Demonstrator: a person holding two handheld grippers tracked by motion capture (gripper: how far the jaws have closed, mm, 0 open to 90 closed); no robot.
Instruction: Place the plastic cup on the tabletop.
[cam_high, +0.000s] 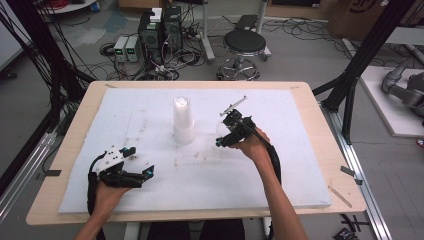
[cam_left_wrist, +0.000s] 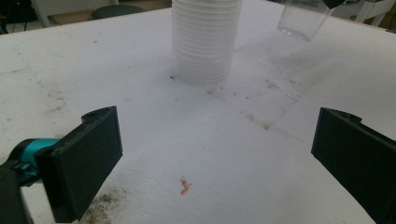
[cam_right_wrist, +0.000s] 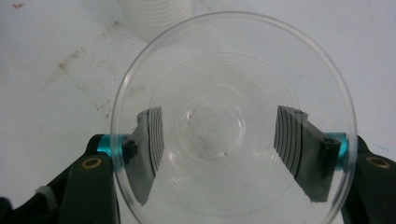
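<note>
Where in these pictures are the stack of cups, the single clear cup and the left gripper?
stack of cups (cam_high: 183, 122): high view, middle of its ribbed side.
clear cup (cam_right_wrist: 212, 123): right gripper view, its base seen through the mouth.
left gripper (cam_high: 142, 161): high view, midway between its fingertips.

Cup stack (cam_high: 183, 121) upright mid-board; right claw (cam_high: 220, 131) grips clear cup (cam_high: 220, 129) beside it; left claw (cam_high: 141, 161) apart, open.

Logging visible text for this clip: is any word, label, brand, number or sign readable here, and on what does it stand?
None can be read.
Cardboard box, top right of the high view: a dark printed mark, cut off and too blurred to read.
Clear cup, cup stack and white board: no lettering shows.
</note>
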